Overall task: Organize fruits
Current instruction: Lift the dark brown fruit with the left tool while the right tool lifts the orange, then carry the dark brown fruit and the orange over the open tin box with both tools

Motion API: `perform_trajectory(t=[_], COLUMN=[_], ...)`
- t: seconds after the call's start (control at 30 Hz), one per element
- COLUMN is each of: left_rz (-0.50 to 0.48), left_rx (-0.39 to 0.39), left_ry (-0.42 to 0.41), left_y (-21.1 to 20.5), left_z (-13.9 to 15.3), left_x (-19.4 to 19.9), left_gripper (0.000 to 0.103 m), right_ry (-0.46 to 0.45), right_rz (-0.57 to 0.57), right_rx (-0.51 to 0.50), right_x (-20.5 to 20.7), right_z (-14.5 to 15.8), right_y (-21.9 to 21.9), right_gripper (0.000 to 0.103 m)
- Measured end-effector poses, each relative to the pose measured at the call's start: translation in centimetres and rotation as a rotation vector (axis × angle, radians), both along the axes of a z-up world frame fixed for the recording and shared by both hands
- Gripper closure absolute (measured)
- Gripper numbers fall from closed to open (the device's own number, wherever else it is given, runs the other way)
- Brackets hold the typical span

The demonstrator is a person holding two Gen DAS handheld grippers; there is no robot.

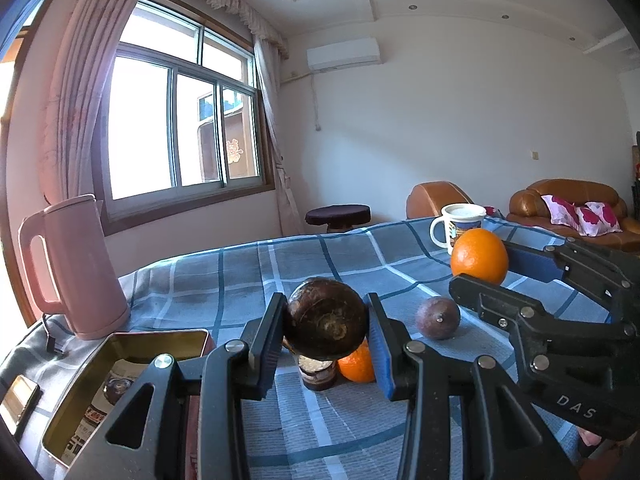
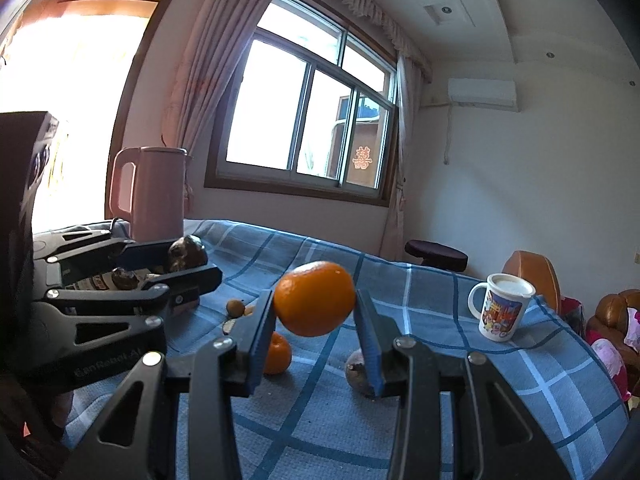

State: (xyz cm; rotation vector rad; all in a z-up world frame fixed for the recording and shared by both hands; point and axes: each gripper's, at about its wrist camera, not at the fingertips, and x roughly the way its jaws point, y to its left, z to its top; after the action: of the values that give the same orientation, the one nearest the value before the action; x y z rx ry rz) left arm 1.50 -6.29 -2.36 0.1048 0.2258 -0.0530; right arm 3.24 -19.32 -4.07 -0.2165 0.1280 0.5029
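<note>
The table, covered by a blue checked tablecloth, was taken as the landmark for everything else. At its window-side end a pink electric kettle was stood upright, and just beside the kettle an open gold tin box was laid on the cloth. At the far end, towards the brown sofa, a white printed mug was set upright.

Above the cloth the left gripper was held with its blue-padded fingers closed on a dark brown round fruit, which was lifted clear of the table. The right gripper was likewise closed on an orange, raised above the cloth near the table's middle.

On the cloth beneath both grippers a second, smaller orange was left resting, and near it a purple-brown passion fruit was lying, well apart from the mug. A small dark jar-like object was seen under the left gripper's load; what it was could not be told.
</note>
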Motion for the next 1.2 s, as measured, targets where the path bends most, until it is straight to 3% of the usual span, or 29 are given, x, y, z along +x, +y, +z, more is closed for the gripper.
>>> perform_trajectory(t=[1.2], left_rz=[0.139], left_rx=[-0.079], left_ry=[0.030], left_y=[6.4], left_z=[0.1], left_x=[-0.3], left_gripper=[0.062], right_ry=[0.020], right_rz=[0.134], right_rx=[-0.079], right_x=[0.9], right_z=[0.0], right_y=[6.7], right_gripper=[0.060])
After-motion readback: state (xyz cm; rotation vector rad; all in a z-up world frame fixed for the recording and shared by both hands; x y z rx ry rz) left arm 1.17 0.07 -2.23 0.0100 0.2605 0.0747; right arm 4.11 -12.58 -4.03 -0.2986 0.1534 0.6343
